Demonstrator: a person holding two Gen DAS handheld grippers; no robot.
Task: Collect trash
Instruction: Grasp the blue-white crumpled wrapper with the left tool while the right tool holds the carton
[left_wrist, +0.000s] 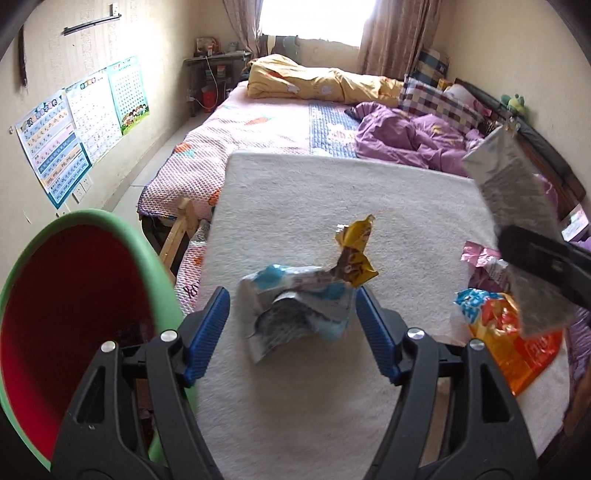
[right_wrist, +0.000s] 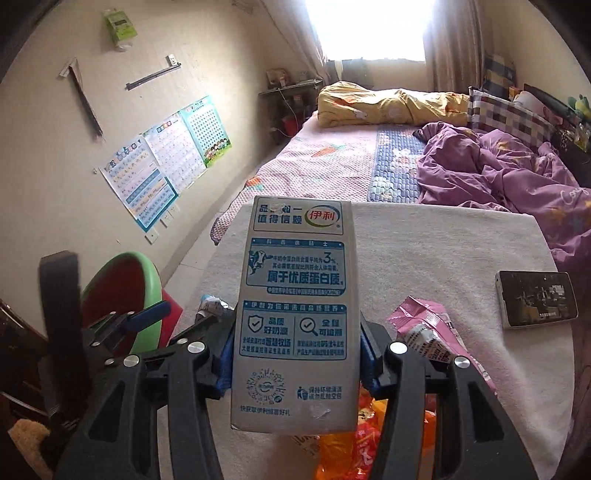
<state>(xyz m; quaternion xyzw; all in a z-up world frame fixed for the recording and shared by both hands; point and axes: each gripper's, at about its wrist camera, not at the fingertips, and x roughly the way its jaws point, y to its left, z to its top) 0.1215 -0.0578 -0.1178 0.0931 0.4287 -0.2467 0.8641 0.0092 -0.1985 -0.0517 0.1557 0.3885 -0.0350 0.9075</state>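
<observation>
Right gripper (right_wrist: 297, 354) jaws pinch the carton (right_wrist: 295, 314), lifted off the surface (right_wrist: 424, 258). Left gripper (left_wrist: 291, 321) jaws spread around a wrapper (left_wrist: 295, 306). Next, I'd say: carry carton left to bin (right_wrist: 147, 280).

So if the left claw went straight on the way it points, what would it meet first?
Most likely the crumpled blue-and-white wrapper, lying on the white mat between the open left claw fingers. The yellow wrapper lies just beyond, though depth is unclear.

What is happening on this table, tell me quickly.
Trash is being cleared off a white padded table. The right claw is shut on a flattened grey milk carton, lifted above the table. The left claw is open around a crumpled blue-and-white wrapper. A green-rimmed red bin stands at the left.
</observation>
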